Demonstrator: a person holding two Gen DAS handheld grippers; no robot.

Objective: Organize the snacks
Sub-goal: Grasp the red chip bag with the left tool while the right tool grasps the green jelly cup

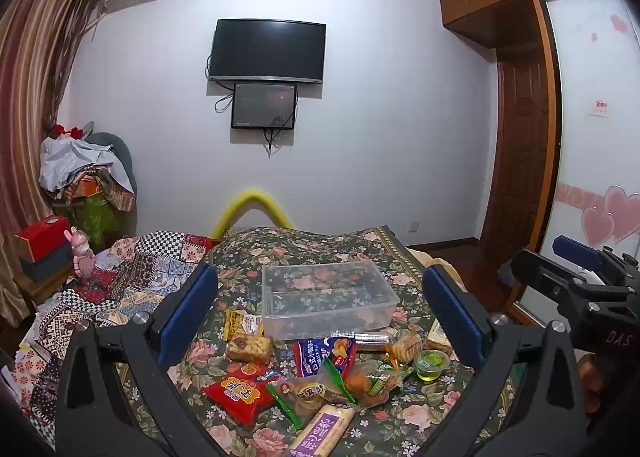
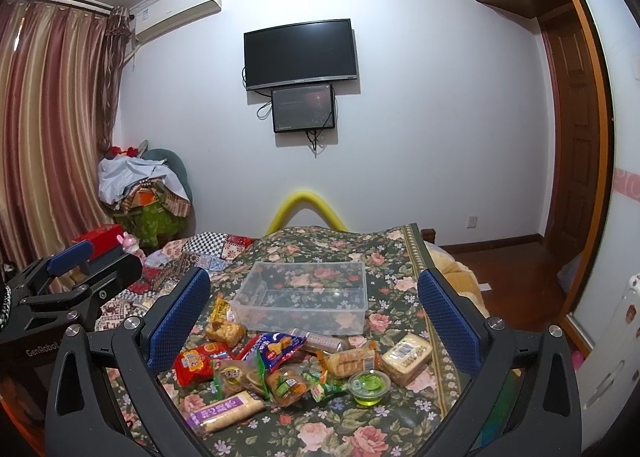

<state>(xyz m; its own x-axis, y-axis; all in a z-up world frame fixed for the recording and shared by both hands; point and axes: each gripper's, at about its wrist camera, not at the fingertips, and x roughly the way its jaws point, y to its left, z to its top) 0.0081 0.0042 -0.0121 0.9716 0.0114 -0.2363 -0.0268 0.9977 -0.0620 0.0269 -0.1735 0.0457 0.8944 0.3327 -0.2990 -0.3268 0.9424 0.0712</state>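
Both wide open, nothing held: left hand-held gripper (image 1: pixel 320 317), right hand-held gripper (image 2: pixel 314 321), hovering over the near end of the bed (image 2: pixel 372 429). Snack pile (image 2: pixel 288 369) on the floral cover just below them, green jelly cup (image 2: pixel 369 385) at right. Clear plastic bin (image 2: pixel 304 297) just beyond the pile, empty.

Assorted wrapped snacks (image 2: pixel 280 369) heaped on floral cloth, just before an empty, upright clear plastic bin (image 2: pixel 304 297).
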